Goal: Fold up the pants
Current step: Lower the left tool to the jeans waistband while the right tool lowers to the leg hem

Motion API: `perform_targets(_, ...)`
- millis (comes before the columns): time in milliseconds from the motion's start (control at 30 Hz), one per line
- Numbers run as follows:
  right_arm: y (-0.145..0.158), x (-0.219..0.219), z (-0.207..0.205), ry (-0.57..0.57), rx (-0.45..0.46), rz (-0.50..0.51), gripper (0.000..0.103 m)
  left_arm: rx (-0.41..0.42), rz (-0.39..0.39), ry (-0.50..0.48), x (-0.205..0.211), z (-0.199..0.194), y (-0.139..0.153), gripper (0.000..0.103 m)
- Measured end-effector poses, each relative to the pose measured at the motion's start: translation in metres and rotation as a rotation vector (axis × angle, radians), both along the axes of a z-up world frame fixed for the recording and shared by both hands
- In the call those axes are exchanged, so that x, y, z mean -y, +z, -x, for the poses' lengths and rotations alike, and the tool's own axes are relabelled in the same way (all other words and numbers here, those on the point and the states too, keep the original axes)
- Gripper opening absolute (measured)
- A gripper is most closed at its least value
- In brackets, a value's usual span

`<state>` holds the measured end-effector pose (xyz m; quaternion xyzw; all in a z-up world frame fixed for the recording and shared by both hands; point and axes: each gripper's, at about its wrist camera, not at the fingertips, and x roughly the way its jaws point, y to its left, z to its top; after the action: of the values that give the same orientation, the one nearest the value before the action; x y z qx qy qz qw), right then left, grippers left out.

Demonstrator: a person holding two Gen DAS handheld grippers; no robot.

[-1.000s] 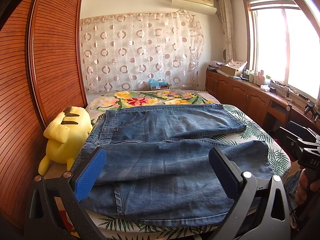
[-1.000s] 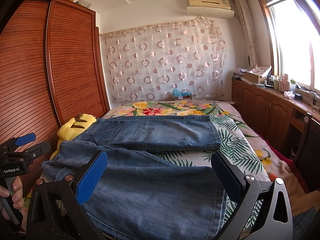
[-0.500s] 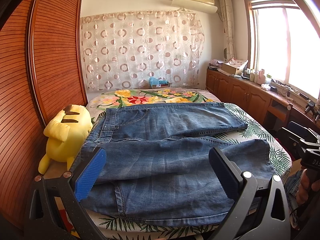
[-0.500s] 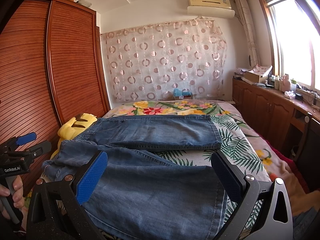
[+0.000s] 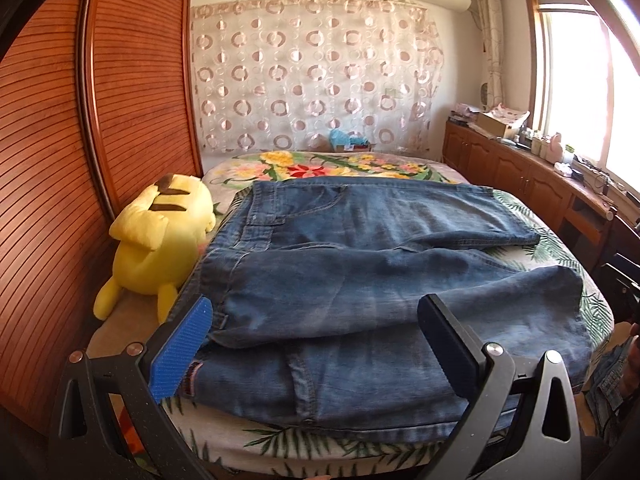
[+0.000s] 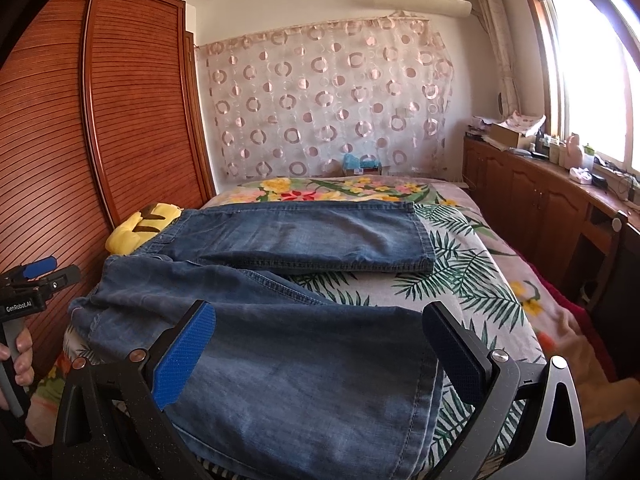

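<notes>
Blue denim pants (image 5: 360, 264) lie spread across the bed (image 5: 280, 440), waistband at the left, one leg far and one near. In the right wrist view the pants (image 6: 280, 360) show both legs ending at the right, the near leg under the gripper. My left gripper (image 5: 316, 344) is open and empty, hovering over the near waistband corner. My right gripper (image 6: 320, 348) is open and empty above the near leg's cuff end. The left gripper also shows at the left edge of the right wrist view (image 6: 36, 276), held in a hand.
A yellow plush toy (image 5: 160, 240) lies at the bed's left beside the wooden wardrobe (image 5: 80, 140). Low wooden cabinets (image 6: 540, 204) with clutter run under the window at right. A patterned curtain (image 6: 328, 108) hangs at the far wall.
The left wrist view has moved closer to the bed and turned slightly left; the other gripper has left its right edge. The right gripper has barely moved. The pants lie unchanged.
</notes>
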<state>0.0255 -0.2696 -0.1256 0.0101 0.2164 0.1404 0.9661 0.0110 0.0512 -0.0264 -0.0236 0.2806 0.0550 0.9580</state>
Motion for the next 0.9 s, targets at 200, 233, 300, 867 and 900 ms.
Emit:
perform_targets(200, -0.002, 0.001, -0.005, -0.027, -0.038, 0.019, 0.103, -0.023, -0.008, 0.037, -0.016, -0.002, -0.010, 0.103)
perform_targets(233, -0.001, 0.001, -0.006, -0.030, -0.043, 0.022, 0.103, -0.026, -0.010, 0.041, -0.019, -0.002, -0.011, 0.103)
perform_targets(300, 0.000, 0.000, -0.006, -0.035, -0.052, 0.028, 0.103, -0.035, -0.009, 0.043, -0.023, -0.001, -0.013, 0.103)
perform_targets(867, 0.003, -0.006, -0.009, -0.068, -0.187, 0.122, 0.103, -0.148, 0.081, 0.142, -0.098, 0.009, -0.064, 0.098)
perform_targets(900, 0.005, -0.007, -0.008, -0.069, -0.193, 0.125, 0.103, -0.151, 0.090, 0.141, -0.100, 0.009, -0.065, 0.093)
